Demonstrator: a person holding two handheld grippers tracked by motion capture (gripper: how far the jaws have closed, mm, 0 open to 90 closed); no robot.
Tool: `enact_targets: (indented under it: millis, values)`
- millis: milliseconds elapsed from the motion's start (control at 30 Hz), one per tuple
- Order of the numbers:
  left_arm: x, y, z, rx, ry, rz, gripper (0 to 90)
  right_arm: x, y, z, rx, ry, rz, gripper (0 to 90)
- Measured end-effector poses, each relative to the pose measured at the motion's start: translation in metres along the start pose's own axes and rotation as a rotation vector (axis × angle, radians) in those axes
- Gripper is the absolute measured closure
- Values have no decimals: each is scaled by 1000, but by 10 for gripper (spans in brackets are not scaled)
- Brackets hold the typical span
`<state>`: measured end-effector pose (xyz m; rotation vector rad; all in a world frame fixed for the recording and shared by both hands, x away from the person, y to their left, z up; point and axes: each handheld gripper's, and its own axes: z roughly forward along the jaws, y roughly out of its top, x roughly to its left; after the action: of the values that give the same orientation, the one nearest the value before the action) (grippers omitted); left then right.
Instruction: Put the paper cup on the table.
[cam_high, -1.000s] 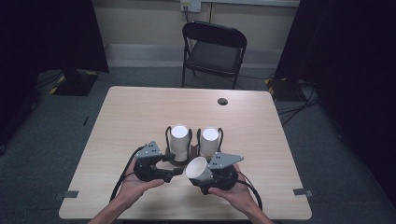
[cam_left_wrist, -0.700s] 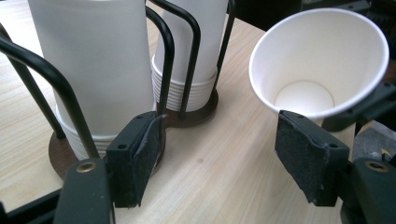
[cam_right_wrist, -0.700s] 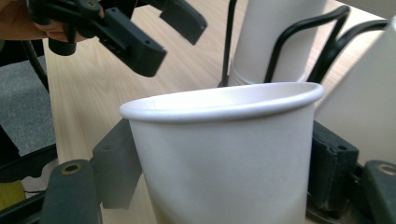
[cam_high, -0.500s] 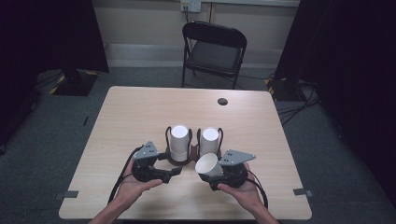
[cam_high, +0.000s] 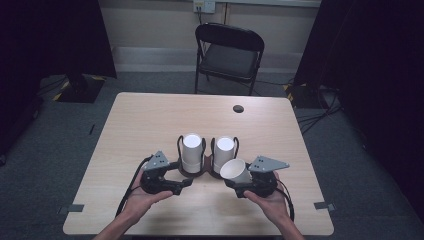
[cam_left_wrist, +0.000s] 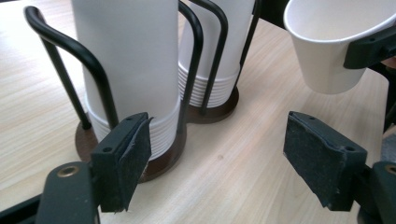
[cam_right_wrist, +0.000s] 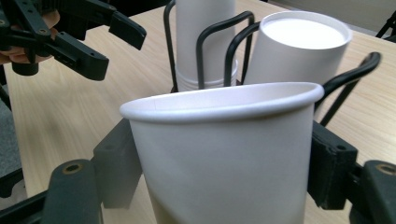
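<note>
Item held: single white paper cup (cam_high: 235, 172), tilted, mouth up and leaning toward 10 o'clock, clear of the desk at 5 o'clock from the rack; apparently one cup split off from the stacks.
Right gripper (cam_right_wrist: 224, 182): fingers (cam_right_wrist: 331, 163) pinching the cup's wall from both sides below the rim, which keeps the mouth round and unobstructed.
Left gripper (cam_left_wrist: 224, 163): fingers (cam_left_wrist: 126, 158) spread wide and holding nothing, set low at 7 o'clock from the rack; left pad just beside the near stack's base, probably ready to steady the rack or take the next cup.
Rack: black wire cup holder with two round dark bases (cam_high: 197, 170) on the pale wooden desk (cam_high: 150, 120), near its front middle; the upright loops keep the stacks from toppling.
Stacks: two columns of nested white paper cups, stored upside down, left (cam_high: 192, 150) and right (cam_high: 223, 151), side by side.
Beyond: small dark round disc (cam_high: 238, 108) at 1 o'clock, well apart; black folding chair (cam_high: 227, 55) behind the desk.
</note>
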<state>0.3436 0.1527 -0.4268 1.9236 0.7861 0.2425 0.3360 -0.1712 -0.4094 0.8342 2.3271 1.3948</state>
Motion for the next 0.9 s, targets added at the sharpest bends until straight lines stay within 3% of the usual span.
enact_targets:
  millis: [100, 400, 500, 567, 667, 733, 900]
  values:
    - [1, 0, -2, -4, 3, -25, 238, -5, 2, -4, -15, -6, 8, 254]
    - [9, -8, -13, 17, 59, -11, 239, -16, 1, -14, -42, -37, 33, 255]
    - [11, -16, -17, 48, 72, 2, 240, -21, 1, -17, -51, -48, 48, 255]
    - [17, -20, -17, 32, 65, -46, 243, -24, 1, -18, -57, -58, 58, 255]
    - [20, -19, -17, 38, 80, -10, 250, -30, 0, -20, -61, -76, 73, 255]
    - [20, -19, -18, 23, 71, -20, 251, -36, 0, -23, -73, -97, 88, 255]
    - [23, -23, -21, 34, 95, -16, 252, -47, 0, -26, -90, -130, 117, 255]
